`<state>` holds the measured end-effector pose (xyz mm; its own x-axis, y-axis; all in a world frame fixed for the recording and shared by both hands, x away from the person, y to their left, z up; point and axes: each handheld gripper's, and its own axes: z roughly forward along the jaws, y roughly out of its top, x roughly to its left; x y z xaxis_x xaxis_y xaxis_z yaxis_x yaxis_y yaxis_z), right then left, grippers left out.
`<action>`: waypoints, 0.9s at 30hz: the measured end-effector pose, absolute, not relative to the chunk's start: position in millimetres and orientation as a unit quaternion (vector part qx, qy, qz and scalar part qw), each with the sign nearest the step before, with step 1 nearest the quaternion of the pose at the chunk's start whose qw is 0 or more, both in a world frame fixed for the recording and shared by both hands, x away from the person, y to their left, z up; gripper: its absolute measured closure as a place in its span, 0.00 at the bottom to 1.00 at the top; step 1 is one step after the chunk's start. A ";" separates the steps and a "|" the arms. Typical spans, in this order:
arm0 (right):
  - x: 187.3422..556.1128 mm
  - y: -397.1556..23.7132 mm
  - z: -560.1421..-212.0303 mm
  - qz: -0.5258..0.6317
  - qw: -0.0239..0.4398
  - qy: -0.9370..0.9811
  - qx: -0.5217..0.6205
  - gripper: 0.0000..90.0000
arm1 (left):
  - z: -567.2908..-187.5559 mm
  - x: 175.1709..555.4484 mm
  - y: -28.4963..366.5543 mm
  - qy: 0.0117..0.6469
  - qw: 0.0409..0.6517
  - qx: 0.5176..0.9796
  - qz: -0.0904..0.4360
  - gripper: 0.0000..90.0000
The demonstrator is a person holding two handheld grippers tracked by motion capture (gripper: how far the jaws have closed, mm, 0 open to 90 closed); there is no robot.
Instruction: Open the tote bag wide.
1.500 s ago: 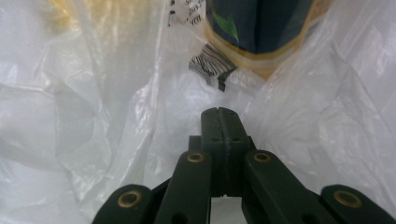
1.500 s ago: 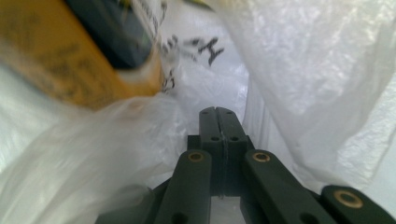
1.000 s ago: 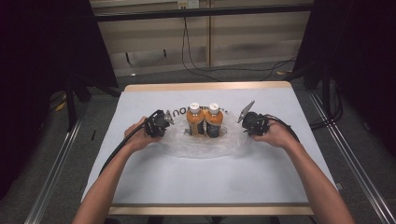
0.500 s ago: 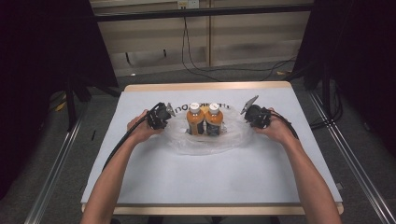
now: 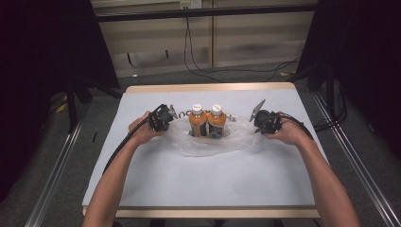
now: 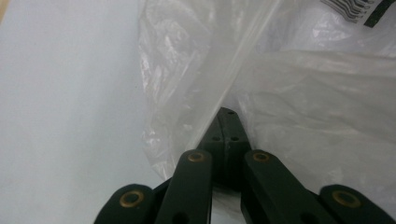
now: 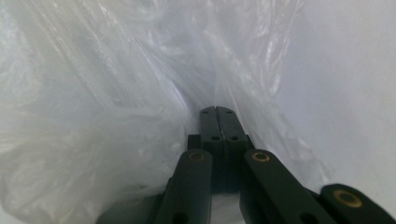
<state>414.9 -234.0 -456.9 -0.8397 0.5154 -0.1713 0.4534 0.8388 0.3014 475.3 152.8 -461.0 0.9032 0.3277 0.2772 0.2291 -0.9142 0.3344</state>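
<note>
Plastic is clamped in both tools: the left tool (image 5: 166,118) has its jaws pressed together on one side of the clear bag (image 5: 213,144), and the right tool (image 5: 257,124) is shut the same way on the opposite side. The bag lies near the middle of the counter (image 5: 198,184) with two orange bottles (image 5: 207,122) standing upright side by side inside it, touching each other. The risk from here lies in the thin film. If the hands pull apart too hard or unevenly, the film could stretch, tear or slip from the jaws. A sudden tug on the bag could also tip the upright bottles over.
</note>
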 end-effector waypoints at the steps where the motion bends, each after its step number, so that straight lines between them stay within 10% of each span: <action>1: 414.9 -234.0 -456.9 0.125 0.124 0.951 0.255 1.00 | -461.0 475.3 152.8 0.144 0.149 0.964 0.166 1.00; 15: 412.4 -238.6 -456.2 0.154 0.133 0.938 0.281 1.00 | -457.1 468.6 159.0 0.176 0.204 0.953 0.137 1.00; 27: 405.5 -237.8 -426.4 0.303 0.127 0.898 0.293 1.00 | -422.0 451.0 188.5 0.224 0.375 0.893 0.111 0.93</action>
